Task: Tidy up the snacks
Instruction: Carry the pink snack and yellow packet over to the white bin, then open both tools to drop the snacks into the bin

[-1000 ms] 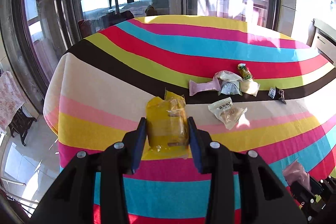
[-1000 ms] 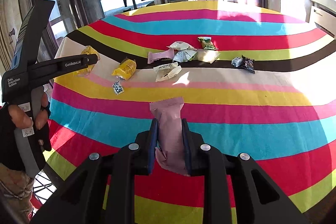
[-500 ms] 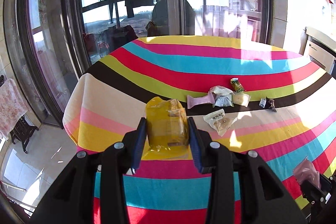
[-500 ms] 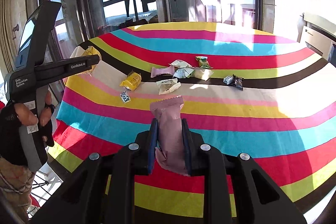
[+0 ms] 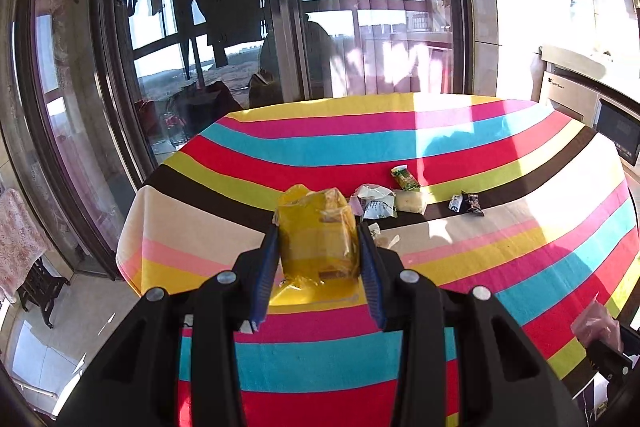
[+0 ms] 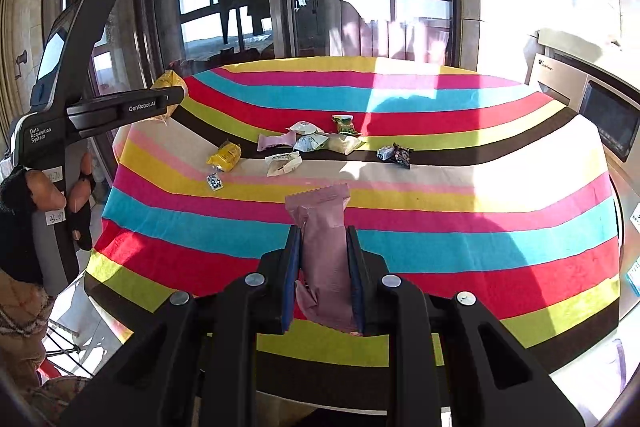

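We have a yellow snack packet (image 5: 316, 233) clamped between the jaws of the left gripper (image 5: 318, 259), and a pink wrapped bar (image 6: 324, 247) pinched upright in the right gripper (image 6: 322, 267); both are held off the striped tablecloth (image 6: 440, 235), near its close edge. The rest of the snacks lie far across the table: a second yellow packet (image 6: 225, 155) and a small blue-and-white sachet (image 6: 214, 182) to the left, a cluster of white and pink wrappers (image 6: 298, 143) with a green packet (image 6: 343, 125) in the middle, and a dark packet (image 6: 401, 155) to the right. We judge the risk to be slippage: both wrappers are thin and crinkly, so a quick swing could let one slide out, and we see no container to receive them.
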`<state>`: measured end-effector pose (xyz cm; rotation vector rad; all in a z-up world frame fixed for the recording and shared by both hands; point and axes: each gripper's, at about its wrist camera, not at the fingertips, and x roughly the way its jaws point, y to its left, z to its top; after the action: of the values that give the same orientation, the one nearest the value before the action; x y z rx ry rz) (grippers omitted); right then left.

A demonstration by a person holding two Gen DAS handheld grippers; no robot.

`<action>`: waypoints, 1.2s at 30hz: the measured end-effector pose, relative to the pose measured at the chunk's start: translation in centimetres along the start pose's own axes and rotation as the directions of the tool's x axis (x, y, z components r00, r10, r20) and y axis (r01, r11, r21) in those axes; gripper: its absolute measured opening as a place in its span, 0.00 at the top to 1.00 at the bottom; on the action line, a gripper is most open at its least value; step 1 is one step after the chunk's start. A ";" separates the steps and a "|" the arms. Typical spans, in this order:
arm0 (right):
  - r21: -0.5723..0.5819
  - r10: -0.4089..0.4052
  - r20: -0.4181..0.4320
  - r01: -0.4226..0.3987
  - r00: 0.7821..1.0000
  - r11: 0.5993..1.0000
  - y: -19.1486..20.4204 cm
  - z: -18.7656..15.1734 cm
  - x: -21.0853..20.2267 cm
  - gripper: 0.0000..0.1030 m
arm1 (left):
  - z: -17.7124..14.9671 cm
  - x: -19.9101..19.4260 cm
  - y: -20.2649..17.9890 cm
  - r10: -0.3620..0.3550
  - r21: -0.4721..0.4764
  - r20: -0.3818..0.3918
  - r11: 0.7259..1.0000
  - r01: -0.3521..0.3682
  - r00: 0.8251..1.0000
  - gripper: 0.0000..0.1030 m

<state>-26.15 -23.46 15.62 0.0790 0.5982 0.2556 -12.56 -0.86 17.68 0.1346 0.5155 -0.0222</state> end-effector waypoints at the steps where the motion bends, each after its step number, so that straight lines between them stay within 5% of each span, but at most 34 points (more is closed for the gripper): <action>1: 0.006 -0.005 -0.001 0.005 1.000 1.000 -0.5 -0.3 -0.4 0.78 | 0.1 -0.2 -0.5 -0.005 0.012 0.004 1.000 0.005 1.000 0.62; 13: 0.091 -0.088 -0.020 0.089 0.996 0.992 -6.6 -5.1 -4.8 0.78 | -0.1 -2.8 -8.7 -0.102 0.170 0.004 0.980 0.100 0.995 0.62; 18: 0.165 -0.150 -0.033 0.153 0.988 0.974 -10.2 -7.4 -6.6 0.78 | -1.1 -3.7 -13.6 -0.180 0.255 -0.029 0.950 0.182 0.983 0.62; 20: 0.192 -0.182 -0.038 0.186 0.983 0.964 -11.6 -8.4 -7.5 0.78 | -1.7 -4.0 -15.9 -0.254 0.279 -0.075 0.923 0.265 0.964 0.62; 24: 0.263 -0.254 -0.060 0.261 0.965 0.929 -14.4 -10.9 -9.6 0.78 | -3.7 -4.6 -20.9 -0.438 0.279 -0.222 0.828 0.487 0.871 0.62; 28: 0.343 -0.322 -0.098 0.335 0.942 0.877 -17.4 -13.7 -11.9 0.78 | -6.2 -6.5 -26.4 -0.596 0.301 -0.334 0.667 0.681 0.731 0.62; 33: 0.413 -0.381 -0.149 0.408 0.912 0.815 -19.9 -16.7 -14.0 0.78 | -8.8 -8.3 -31.6 -0.721 0.247 -0.461 0.455 0.855 0.517 0.62; 36: 0.457 -0.414 -0.184 0.450 0.892 0.767 -21.6 -18.4 -15.1 0.77 | -10.4 -9.2 -34.2 -0.742 0.241 -0.504 0.370 0.897 0.441 0.61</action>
<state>-43.93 -48.21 5.57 0.4202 0.7266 -0.3571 -27.55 -33.44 9.08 0.3641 0.8609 -1.2102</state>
